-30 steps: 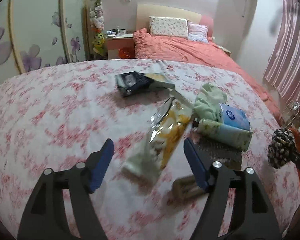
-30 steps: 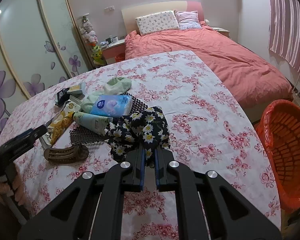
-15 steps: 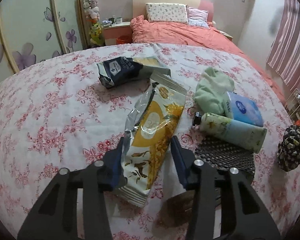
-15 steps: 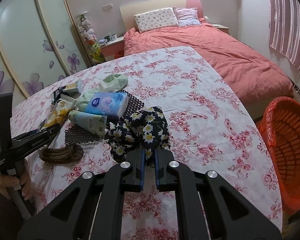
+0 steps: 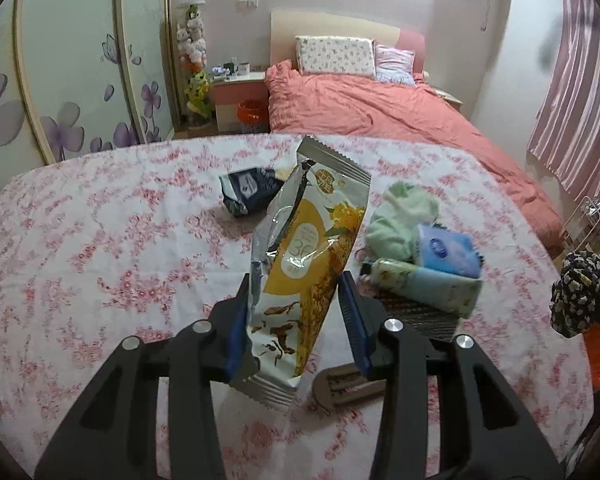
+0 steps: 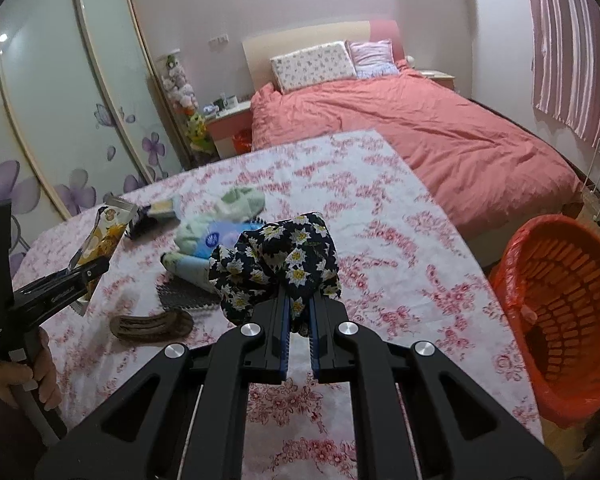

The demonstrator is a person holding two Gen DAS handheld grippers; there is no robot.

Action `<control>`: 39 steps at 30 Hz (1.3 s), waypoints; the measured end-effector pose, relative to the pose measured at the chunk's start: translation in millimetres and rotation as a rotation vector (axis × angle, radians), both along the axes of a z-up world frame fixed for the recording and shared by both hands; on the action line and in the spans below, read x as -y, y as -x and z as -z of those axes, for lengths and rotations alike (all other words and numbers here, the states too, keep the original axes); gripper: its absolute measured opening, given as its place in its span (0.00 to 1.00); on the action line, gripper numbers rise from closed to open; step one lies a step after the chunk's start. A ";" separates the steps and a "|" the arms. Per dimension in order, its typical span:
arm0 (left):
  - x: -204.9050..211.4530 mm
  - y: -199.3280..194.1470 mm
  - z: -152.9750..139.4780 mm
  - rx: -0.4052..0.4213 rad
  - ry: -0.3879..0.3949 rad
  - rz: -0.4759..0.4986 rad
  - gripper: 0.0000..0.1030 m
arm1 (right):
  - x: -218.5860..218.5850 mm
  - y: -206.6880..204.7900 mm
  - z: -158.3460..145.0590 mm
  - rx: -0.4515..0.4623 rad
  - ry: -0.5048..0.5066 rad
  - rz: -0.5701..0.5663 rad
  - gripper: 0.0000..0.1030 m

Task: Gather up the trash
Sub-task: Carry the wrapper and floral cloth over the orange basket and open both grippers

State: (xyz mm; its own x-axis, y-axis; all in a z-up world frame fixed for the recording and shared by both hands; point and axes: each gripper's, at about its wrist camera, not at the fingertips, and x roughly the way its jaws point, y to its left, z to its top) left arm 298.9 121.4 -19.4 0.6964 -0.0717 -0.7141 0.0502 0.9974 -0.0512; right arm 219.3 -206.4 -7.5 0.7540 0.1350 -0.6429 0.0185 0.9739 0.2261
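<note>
yellow snack wrapper [image 5: 308, 256], large "30" label

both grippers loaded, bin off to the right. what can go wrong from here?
1. The left gripper pinches only the lower part of the yellow snack wrapper; slick foil standing tall above the jaws could slip or flop on the way over.
2. The right gripper is shut on a bunched floral cloth, which looks like clothing rather than trash. Dropping it in the orange basket may be a wrong sort.
3. The dark wrapper remains on the table.
</note>
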 end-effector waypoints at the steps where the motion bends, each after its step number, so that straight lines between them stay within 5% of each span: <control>1: 1.9 3.3 -4.3 0.006 0.001 0.003 0.41 | 2.3 3.5 -4.1 0.012 -0.002 0.005 0.08; 21: 96.8 64.9 -69.5 0.110 0.068 0.166 0.41 | 56.9 52.8 -39.1 0.153 -0.026 0.106 0.08; 39: 240.9 91.0 -63.5 0.075 0.132 0.420 0.41 | 158.4 80.5 -32.1 0.204 -0.040 0.350 0.08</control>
State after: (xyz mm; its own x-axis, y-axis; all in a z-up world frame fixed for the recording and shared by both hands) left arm 207.9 -119.5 44.1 0.6369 -0.4468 -0.6283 0.4581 0.8748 -0.1576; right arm 138.8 -364.8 24.6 0.8704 -0.1305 -0.4748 0.2980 0.9072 0.2970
